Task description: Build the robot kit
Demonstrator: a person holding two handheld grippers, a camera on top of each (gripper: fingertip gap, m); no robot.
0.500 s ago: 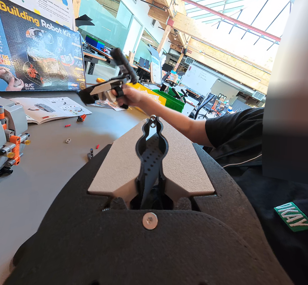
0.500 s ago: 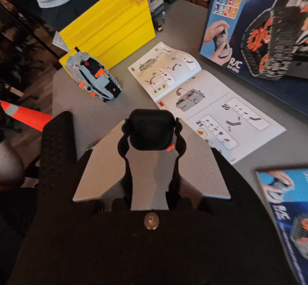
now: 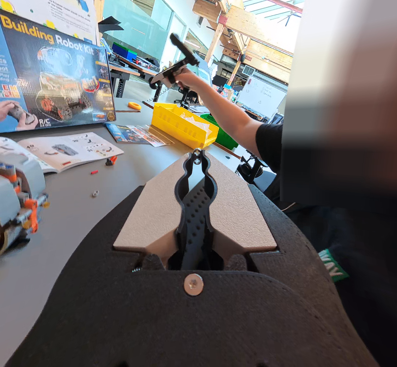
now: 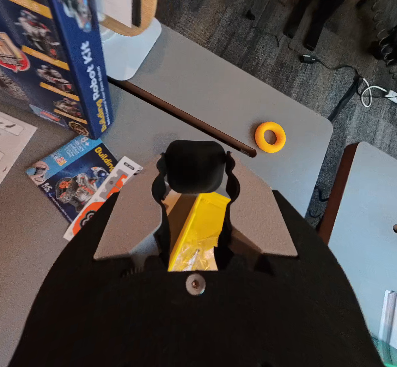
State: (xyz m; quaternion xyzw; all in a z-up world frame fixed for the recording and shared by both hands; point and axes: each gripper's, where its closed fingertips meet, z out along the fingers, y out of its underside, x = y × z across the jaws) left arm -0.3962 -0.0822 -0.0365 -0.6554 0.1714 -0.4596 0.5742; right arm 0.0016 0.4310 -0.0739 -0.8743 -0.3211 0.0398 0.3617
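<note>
Now your grey table [image 4: 204, 81] carries one tall kit box [image 3: 53, 73], one yellow bin [image 3: 182, 124], two booklets and one orange ring [image 4: 270, 137]. Your right gripper [image 4: 194, 166], above the bin, clamps a black rounded-square block [image 4: 194, 166]. Your left gripper [image 3: 196, 156] has its jaws together, empty.

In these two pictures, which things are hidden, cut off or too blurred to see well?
- Yellow bin, right wrist view: the right gripper and its black block cover most of it.
- Toy vehicle, left wrist view: cut by the left edge, blurred.
- Clear bags in the bin: contents too small to tell.
- Left gripper: shut, nothing visible between the fingers.
</note>
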